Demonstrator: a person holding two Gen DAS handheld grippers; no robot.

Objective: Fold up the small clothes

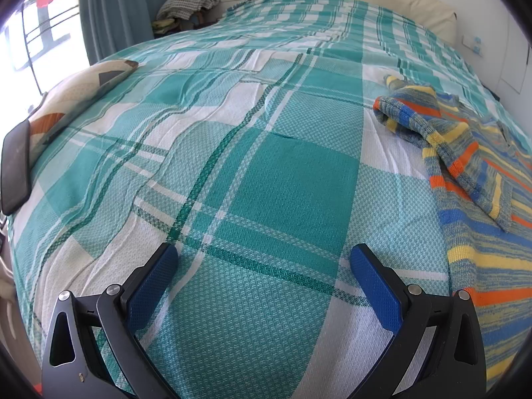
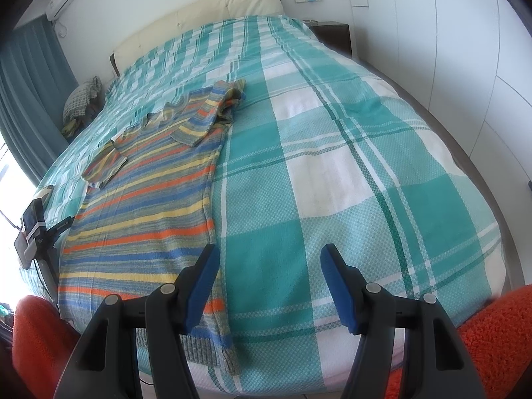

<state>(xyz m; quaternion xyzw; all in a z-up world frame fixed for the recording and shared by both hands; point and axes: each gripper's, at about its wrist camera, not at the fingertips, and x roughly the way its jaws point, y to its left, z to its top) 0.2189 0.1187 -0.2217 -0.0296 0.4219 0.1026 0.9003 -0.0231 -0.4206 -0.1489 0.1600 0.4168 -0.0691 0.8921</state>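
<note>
A striped knit sweater (image 2: pixel 146 206) in blue, orange, yellow and grey lies flat on the teal plaid bedspread (image 2: pixel 332 166), with both sleeves folded in over its body. In the left wrist view the sweater (image 1: pixel 482 232) lies at the right, one sleeve crossing it. My left gripper (image 1: pixel 262 259) is open and empty above bare bedspread (image 1: pixel 232 166), left of the sweater. My right gripper (image 2: pixel 269 259) is open and empty at the sweater's right hem edge, its left finger over the fabric.
A patterned pillow (image 1: pixel 76 93) and a dark phone (image 1: pixel 15 169) lie at the bed's left edge. A cream headboard (image 2: pixel 199 20) stands at the far end. A nightstand (image 2: pixel 332 33) stands at the back right. Orange fuzzy fabric (image 2: pixel 498 339) shows at the near corners.
</note>
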